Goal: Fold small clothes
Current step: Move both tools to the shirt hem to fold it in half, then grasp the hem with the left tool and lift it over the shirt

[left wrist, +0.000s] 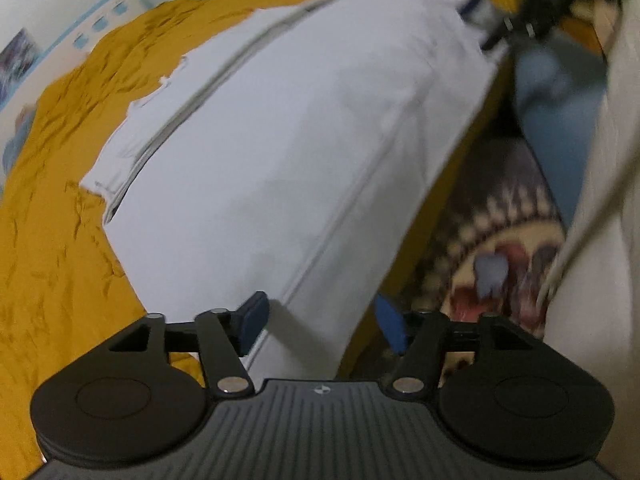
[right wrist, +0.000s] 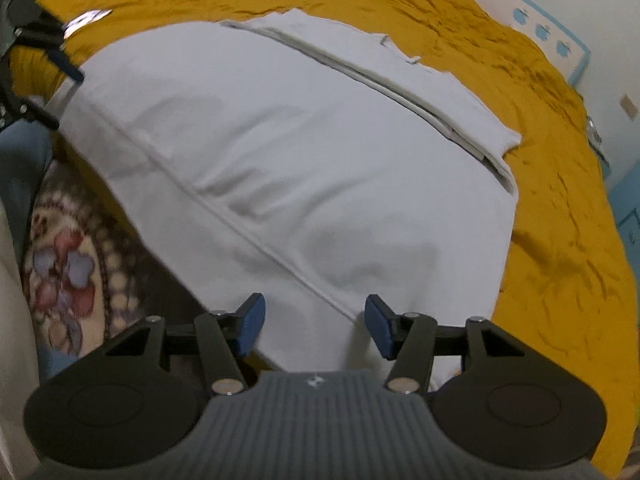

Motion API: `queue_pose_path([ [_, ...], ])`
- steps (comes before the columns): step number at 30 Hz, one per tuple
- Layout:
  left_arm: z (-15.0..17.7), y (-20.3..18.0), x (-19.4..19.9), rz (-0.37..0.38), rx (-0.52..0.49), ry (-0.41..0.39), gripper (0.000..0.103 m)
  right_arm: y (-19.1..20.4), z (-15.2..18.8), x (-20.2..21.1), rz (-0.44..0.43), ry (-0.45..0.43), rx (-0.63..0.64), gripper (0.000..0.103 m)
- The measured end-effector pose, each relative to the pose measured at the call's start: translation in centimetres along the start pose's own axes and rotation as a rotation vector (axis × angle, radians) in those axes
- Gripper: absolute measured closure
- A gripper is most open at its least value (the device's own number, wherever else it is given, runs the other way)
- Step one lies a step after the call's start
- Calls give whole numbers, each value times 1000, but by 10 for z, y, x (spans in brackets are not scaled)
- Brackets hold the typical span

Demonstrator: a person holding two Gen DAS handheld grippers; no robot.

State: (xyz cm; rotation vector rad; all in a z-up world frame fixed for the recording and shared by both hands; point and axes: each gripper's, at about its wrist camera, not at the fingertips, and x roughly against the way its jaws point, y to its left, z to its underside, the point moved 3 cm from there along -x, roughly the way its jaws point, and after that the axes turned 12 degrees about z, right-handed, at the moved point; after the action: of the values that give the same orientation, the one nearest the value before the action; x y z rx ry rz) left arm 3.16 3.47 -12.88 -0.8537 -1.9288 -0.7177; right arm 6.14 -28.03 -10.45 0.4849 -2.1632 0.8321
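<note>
A white garment [left wrist: 280, 152] lies spread flat on the yellow bedspread [left wrist: 60, 220], with a folded-over strip along its far side. In the left wrist view my left gripper [left wrist: 322, 322] stands open over the garment's near corner, and its blue pads [left wrist: 254, 320] are clear of the cloth. My right gripper [left wrist: 500, 20] shows blurred at the far corner. In the right wrist view the right gripper [right wrist: 316, 326] is open above the garment's [right wrist: 280, 140] near hem, nothing pinched. The left gripper [right wrist: 52, 68] appears at the opposite corner, top left.
The yellow bedspread [right wrist: 560, 240] drops off at the bed's edge just beside the garment. Below lies a patterned floral rug [right wrist: 68, 272] and something blue [left wrist: 560, 120]. A person's pale clothing [left wrist: 600, 280] fills the right of the left wrist view. White and light-blue walls [right wrist: 560, 0] stand behind the bed.
</note>
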Motion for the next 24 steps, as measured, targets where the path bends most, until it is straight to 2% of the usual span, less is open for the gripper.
queue_pose_path([
  [1,2,-3,-3,-9,-33,16,19,2,1,1,5,-4,19,44],
  [5,10,-16,-19,-98,-154,65,19,12,4,1,18,-8,61,41],
  [15,28,-37,-60,-335,-366,190,13,37,20,-3,74,-3,262,33],
  [18,30,-40,-64,-362,-391,205,13,40,24,-10,129,16,329,33],
  [20,30,-39,-63,-379,-390,203,22,42,28,-15,166,26,382,33],
  [22,29,-39,-59,-392,-394,200,35,46,32,-20,192,26,444,33],
  [24,28,-38,-55,-381,-384,196,44,47,33,-21,204,24,468,33],
])
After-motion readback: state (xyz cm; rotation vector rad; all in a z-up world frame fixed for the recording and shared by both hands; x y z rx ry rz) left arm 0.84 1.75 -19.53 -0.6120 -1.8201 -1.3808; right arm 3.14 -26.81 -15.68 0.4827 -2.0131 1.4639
